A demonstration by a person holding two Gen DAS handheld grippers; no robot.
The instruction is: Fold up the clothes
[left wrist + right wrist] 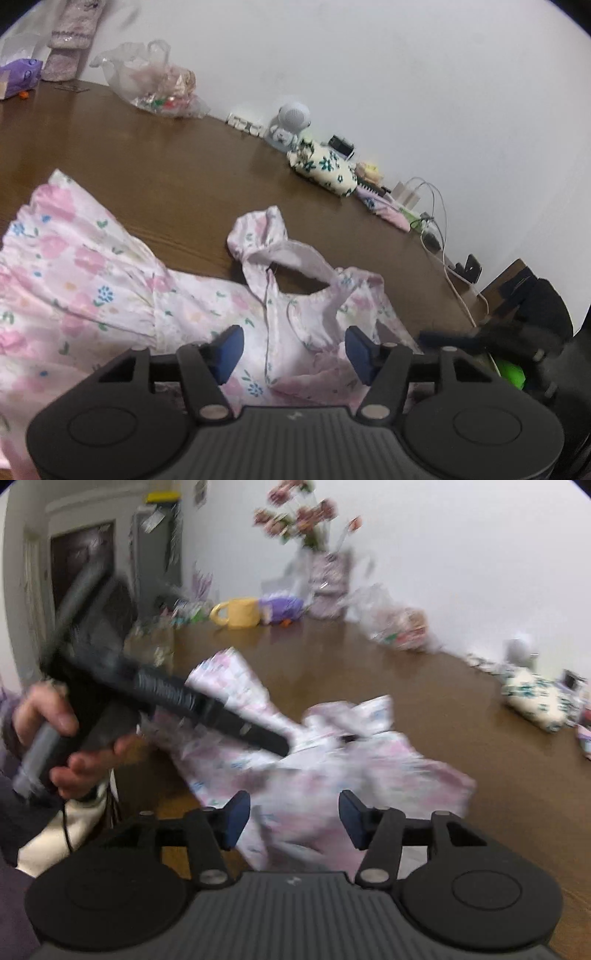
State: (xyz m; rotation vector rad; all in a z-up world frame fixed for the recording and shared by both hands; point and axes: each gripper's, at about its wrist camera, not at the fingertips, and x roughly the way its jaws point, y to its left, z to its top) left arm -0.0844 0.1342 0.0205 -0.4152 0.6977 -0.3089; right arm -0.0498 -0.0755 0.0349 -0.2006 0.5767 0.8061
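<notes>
Both my grippers — left gripper and right gripper — hang wide-jawed and empty over the floral dress lying rumpled on the brown table, and I reckon a pinch here snags one loose layer — dragging it crooked.

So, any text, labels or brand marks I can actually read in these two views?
None can be read.
Left gripper body: a small pale logo mark, no letters legible.
Right gripper body: the same mark, also not legible.
Snack bag on the table: printed wrappers inside, too blurred to read.
Floral dress: pattern only, no text.
</notes>
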